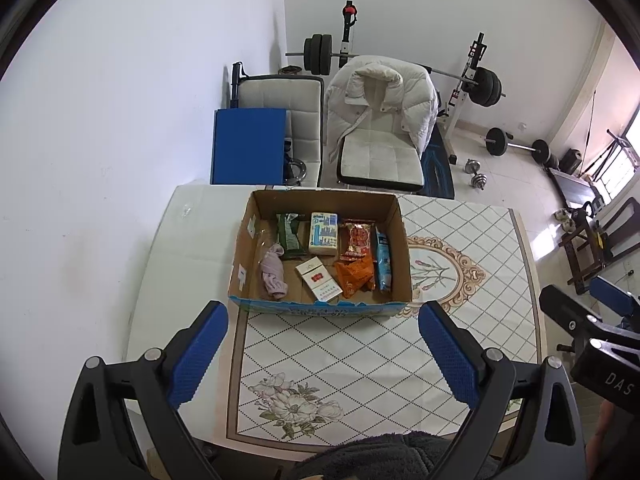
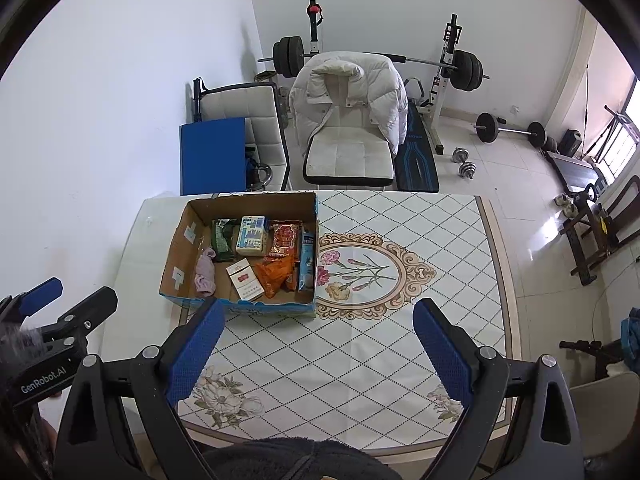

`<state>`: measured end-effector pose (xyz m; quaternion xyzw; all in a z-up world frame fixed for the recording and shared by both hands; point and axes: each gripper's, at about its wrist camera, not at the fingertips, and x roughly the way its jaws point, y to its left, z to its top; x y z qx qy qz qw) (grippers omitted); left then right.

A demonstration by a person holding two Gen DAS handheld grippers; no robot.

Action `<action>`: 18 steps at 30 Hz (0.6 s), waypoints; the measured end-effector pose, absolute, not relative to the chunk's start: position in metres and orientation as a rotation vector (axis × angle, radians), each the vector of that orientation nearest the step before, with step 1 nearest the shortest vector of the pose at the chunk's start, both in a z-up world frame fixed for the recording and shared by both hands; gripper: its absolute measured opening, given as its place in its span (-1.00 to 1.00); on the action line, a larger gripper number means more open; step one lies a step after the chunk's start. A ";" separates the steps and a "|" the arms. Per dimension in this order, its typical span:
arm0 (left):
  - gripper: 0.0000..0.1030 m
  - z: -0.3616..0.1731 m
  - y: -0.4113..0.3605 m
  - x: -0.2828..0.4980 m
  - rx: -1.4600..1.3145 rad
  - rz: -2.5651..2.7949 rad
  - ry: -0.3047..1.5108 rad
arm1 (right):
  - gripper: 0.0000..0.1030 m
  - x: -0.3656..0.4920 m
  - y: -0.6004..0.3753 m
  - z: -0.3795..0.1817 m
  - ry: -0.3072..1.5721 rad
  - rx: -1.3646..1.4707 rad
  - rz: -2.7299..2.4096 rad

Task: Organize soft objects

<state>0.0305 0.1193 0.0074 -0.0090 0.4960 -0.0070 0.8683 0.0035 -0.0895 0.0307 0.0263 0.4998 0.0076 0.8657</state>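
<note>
An open cardboard box (image 1: 320,252) sat on the counter (image 1: 360,352), toward its far left part, on a cloth printed with a diamond grid and flowers. Inside the box lay a pale pink sock (image 1: 273,273) along the left wall, a dark green packet (image 1: 289,235) behind it, a white and blue tissue pack (image 1: 323,233) in the far middle, a red snack bag (image 1: 357,238) to its right, an orange wrapper (image 1: 354,276) in front of that, a blue tube-shaped pack (image 1: 383,261) against the right wall, and a white cigarette box (image 1: 319,281) near the front.

The left gripper (image 1: 323,354) hovered above the counter on the near side of the box, its blue-padded fingers (image 1: 198,354) spread wide and holding nothing. The right gripper (image 2: 318,352) hung beside it, over the middle of the cloth, its fingers (image 2: 442,354) likewise parted and empty. Neither touched the box.

Beyond the counter stood two white chairs, one draped with a white puffer jacket (image 1: 380,96), with a barbell rack (image 1: 476,80) against the far wall.
</note>
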 end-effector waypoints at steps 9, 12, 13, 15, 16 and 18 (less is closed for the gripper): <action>0.90 0.009 0.120 0.034 -0.015 -0.008 1.029 | 0.88 0.006 -0.094 0.033 1.042 0.051 0.003; 0.90 0.010 0.121 0.035 -0.019 -0.010 1.025 | 0.88 0.007 -0.094 0.032 1.044 0.051 0.001; 0.90 0.010 0.121 0.035 -0.020 -0.010 1.024 | 0.88 0.008 -0.095 0.032 1.045 0.051 0.000; 0.90 0.011 0.121 0.033 -0.020 -0.006 1.023 | 0.88 0.008 -0.096 0.032 1.047 0.050 -0.002; 0.90 0.011 0.121 0.033 -0.021 -0.005 1.023 | 0.88 0.009 -0.096 0.032 1.047 0.050 -0.002; 0.90 0.011 0.121 0.034 -0.023 -0.001 1.024 | 0.88 0.009 -0.097 0.032 1.046 0.052 -0.003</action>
